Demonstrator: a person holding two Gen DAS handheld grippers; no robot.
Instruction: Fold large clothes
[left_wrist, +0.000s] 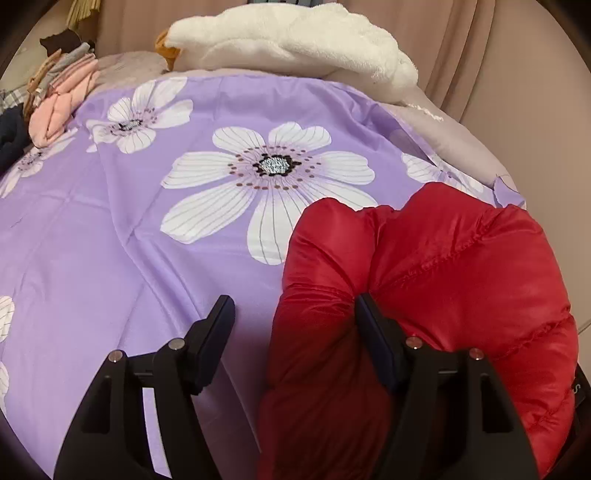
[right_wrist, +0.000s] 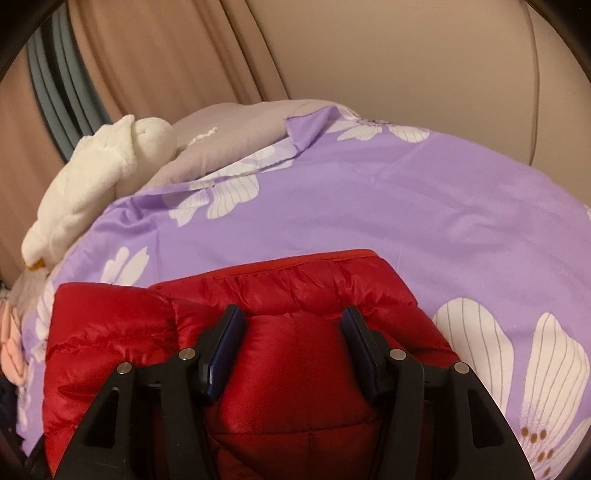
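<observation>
A red puffer jacket (left_wrist: 450, 280) lies bunched on a purple flowered bedsheet (left_wrist: 122, 229). My left gripper (left_wrist: 295, 314) is open; a padded fold of the jacket sits between its fingers, against the right finger, while the left finger is over bare sheet. In the right wrist view the jacket (right_wrist: 288, 369) lies folded below the camera. My right gripper (right_wrist: 291, 325) is open with its fingers on either side of a padded section of the jacket.
A white plush blanket (left_wrist: 295, 40) lies on a grey quilt (left_wrist: 454, 136) at the far end of the bed. A stack of folded pink and grey clothes (left_wrist: 62, 96) sits at the far left. Beige curtains (right_wrist: 177, 55) hang behind the bed.
</observation>
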